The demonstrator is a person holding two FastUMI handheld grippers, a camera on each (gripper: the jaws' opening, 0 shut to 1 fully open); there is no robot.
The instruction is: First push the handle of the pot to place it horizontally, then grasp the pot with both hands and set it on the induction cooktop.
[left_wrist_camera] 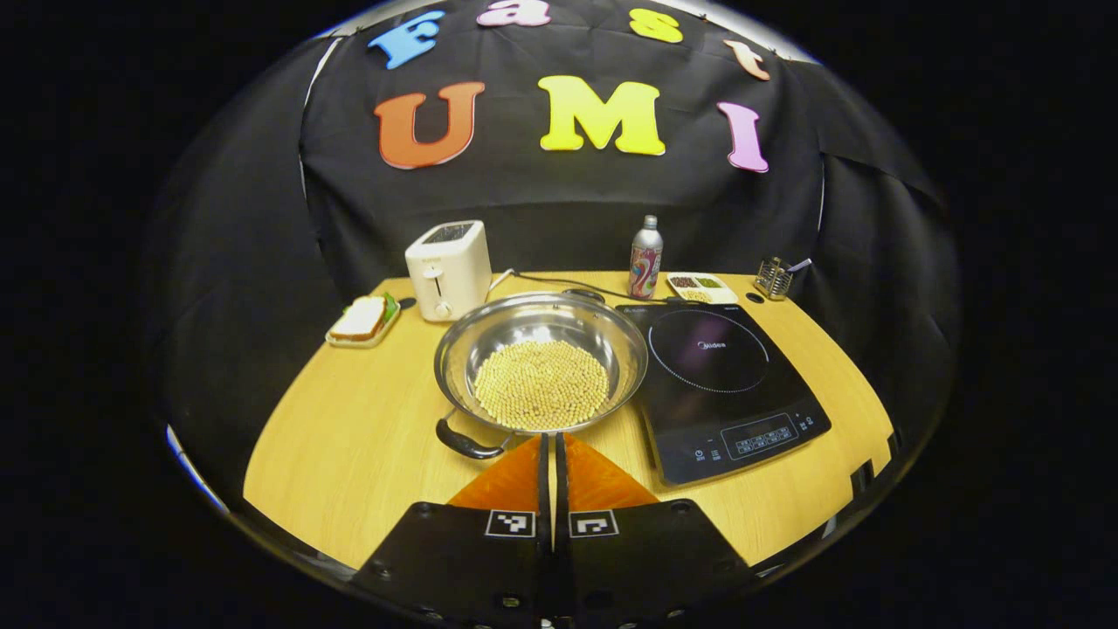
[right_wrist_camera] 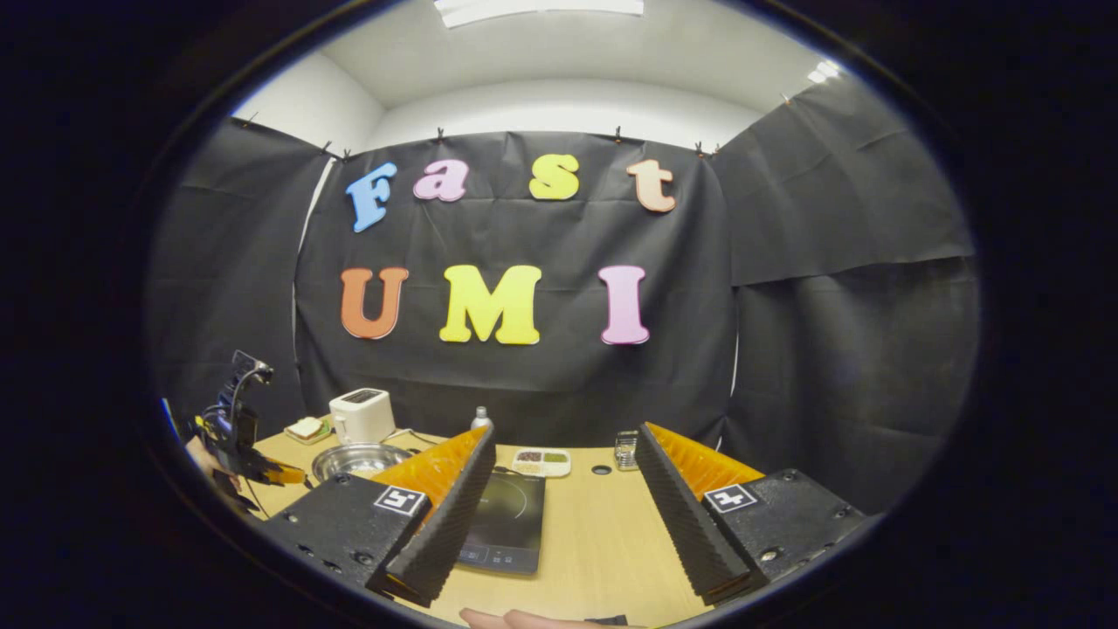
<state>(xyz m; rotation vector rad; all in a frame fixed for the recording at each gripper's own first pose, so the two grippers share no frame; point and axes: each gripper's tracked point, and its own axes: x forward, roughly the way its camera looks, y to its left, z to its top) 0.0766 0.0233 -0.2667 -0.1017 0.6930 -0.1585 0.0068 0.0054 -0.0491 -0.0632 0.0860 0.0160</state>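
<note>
hovering with its fingers pressed together just short of the pot (left_wrist_camera: 541,362), which sat beside the cooktop (left_wrist_camera: 721,384) with its handle (left_wrist_camera: 467,442) angled, the left gripper (left_wrist_camera: 550,454) risked spilling beans (left_wrist_camera: 541,383) if it shoved hard, while the right gripper (right_wrist_camera: 563,498) waited released.

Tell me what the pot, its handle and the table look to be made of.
Pot: likely stainless steel, polished; its inner wall mirrors the light. Handle: glossy black, probably plastic, though coated metal is possible. Table: pale wood or wood-look laminate, smooth, with faint grain lines.
</note>
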